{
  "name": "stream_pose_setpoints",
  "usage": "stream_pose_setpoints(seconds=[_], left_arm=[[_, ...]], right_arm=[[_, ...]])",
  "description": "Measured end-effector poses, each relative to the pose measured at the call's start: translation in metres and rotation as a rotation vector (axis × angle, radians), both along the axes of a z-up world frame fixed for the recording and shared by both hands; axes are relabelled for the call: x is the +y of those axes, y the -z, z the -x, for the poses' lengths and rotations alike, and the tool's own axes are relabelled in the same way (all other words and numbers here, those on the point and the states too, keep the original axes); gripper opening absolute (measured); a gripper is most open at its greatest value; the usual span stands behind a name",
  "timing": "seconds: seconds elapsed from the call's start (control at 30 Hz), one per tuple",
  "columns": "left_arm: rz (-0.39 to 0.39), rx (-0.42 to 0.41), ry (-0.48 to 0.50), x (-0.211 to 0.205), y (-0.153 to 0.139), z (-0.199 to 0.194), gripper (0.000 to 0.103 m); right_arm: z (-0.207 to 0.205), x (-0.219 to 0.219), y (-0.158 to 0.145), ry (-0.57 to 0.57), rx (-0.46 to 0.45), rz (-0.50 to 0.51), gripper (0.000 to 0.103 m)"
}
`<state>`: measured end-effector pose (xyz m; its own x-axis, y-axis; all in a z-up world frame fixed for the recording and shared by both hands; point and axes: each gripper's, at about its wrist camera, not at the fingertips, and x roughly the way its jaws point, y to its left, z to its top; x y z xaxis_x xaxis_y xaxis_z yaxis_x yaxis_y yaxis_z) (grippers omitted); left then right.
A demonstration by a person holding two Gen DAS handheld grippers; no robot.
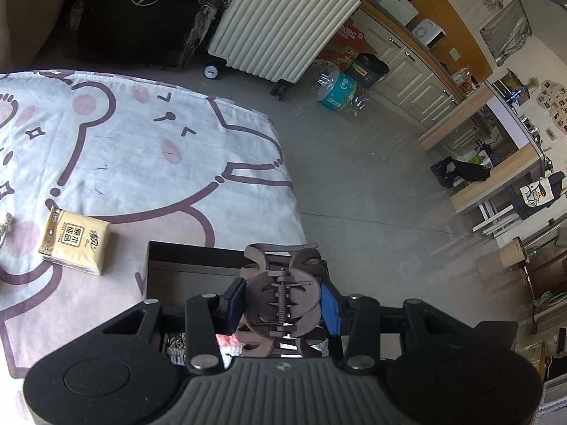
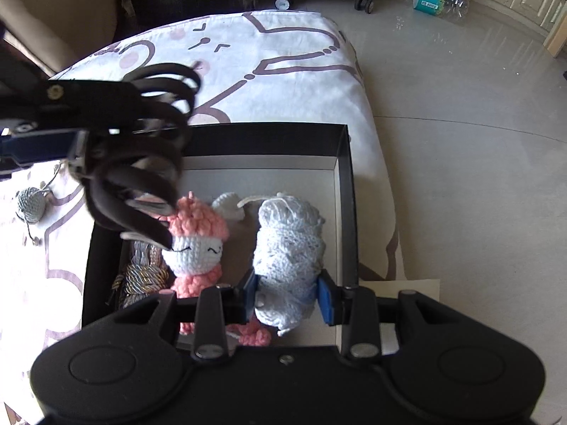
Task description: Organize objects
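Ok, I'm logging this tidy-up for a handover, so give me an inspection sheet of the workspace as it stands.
Surface: bear-print cloth, wrinkled.
Job's things: black box holds pink crochet doll, pale blue crochet piece, braided cord.
Clutter: tissue pack and grey crochet ball on the cloth.
Grippers: left gripper shut on brown hair claw above the box; right gripper shut on the blue piece.
Cables: nothing seen.
Surroundings: suitcase, water bottles, cabinets.
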<state>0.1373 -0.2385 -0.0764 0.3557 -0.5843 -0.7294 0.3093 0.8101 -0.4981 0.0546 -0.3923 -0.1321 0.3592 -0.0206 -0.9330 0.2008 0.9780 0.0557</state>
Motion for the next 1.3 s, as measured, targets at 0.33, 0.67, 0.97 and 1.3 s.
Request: stream_pose_setpoints(seconds=[0.33, 0.67, 0.97, 1.3], left_arm=[[0.036, 0.023, -0.004, -0.012, 0.011, -0.006, 0.045], [0.091, 0.046, 0.003, -0.033, 0.029, -0.012, 0.045], [0.062, 0.034, -0.011, -0.045, 0.055, -0.018, 0.045], [-0.045, 0.046, 0.084, -0.066, 0.067, -0.006, 0.045]], right_arm=[[-0.001, 0.001, 0.022, -0.059, 0.055, -0.052, 0.041], [0.005, -0.010, 0.008, -0.080, 0.013, -0.134, 0.042], [0.011, -0.011, 0.011, -0.130, 0.018, -0.147, 0.033], [0.013, -0.010, 0.012, -0.161, 0.037, -0.179, 0.033]])
